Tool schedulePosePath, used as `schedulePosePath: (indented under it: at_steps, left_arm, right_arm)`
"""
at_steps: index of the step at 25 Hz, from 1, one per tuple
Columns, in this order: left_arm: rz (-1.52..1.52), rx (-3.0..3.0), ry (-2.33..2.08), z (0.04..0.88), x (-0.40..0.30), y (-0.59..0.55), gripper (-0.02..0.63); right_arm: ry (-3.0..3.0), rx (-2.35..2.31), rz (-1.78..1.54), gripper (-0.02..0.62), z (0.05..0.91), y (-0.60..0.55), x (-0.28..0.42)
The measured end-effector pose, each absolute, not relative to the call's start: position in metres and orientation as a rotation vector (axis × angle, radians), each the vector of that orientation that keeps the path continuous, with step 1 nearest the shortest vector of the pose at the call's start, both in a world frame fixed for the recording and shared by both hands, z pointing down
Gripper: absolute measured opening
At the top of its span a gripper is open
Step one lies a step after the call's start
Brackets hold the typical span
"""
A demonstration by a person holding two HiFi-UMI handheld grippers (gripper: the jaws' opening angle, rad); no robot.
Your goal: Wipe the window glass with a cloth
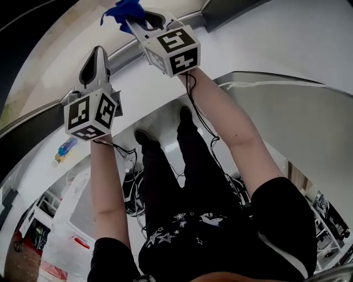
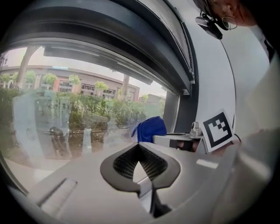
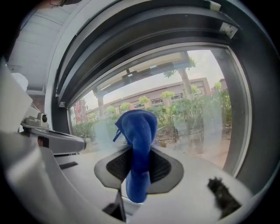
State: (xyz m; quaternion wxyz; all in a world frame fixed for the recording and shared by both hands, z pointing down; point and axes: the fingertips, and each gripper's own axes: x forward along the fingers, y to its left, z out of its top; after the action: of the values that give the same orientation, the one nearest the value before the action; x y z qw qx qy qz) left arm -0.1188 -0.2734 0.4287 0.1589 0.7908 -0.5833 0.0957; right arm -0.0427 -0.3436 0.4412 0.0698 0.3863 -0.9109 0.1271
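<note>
The window glass [image 3: 192, 118] fills the right gripper view, with trees and buildings behind it. My right gripper [image 3: 139, 151] is shut on a blue cloth [image 3: 139, 140] whose bunched top sticks out past the jaws, close to the pane. In the head view that right gripper [image 1: 144, 19] is raised highest, the blue cloth [image 1: 126, 11] at its tip. My left gripper [image 1: 98, 52] is lower and to the left, jaws together and holding nothing. Seen from the left gripper [image 2: 139, 146], the glass [image 2: 78, 113] lies ahead, and the cloth [image 2: 150, 129] and the right gripper's marker cube [image 2: 217, 130] are at the right.
A dark window frame [image 2: 183, 109] borders the glass on the right and above. Below, the person's legs [image 1: 182, 165] stand on a pale floor with cables [image 1: 132, 160]. A bottle [image 1: 65, 147] lies at the left, and shelving [image 1: 331, 220] stands at the right.
</note>
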Motion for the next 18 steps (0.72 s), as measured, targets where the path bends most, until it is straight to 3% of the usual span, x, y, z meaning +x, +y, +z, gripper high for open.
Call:
schedulePosePath:
  at_steps: [9, 18]
  left_arm:
    - [0.261, 2.323, -1.569, 0.433, -0.015, -0.318, 0.009]
    - [0.237, 2.327, -1.559, 0.440, 0.008, -0.328, 0.009]
  right_arm:
    - [-2.661, 1.329, 0.403, 0.087, 0.446, -0.395, 0.076]
    - [-2.544, 1.539, 0.435, 0.087, 0.453, -0.420, 0.149]
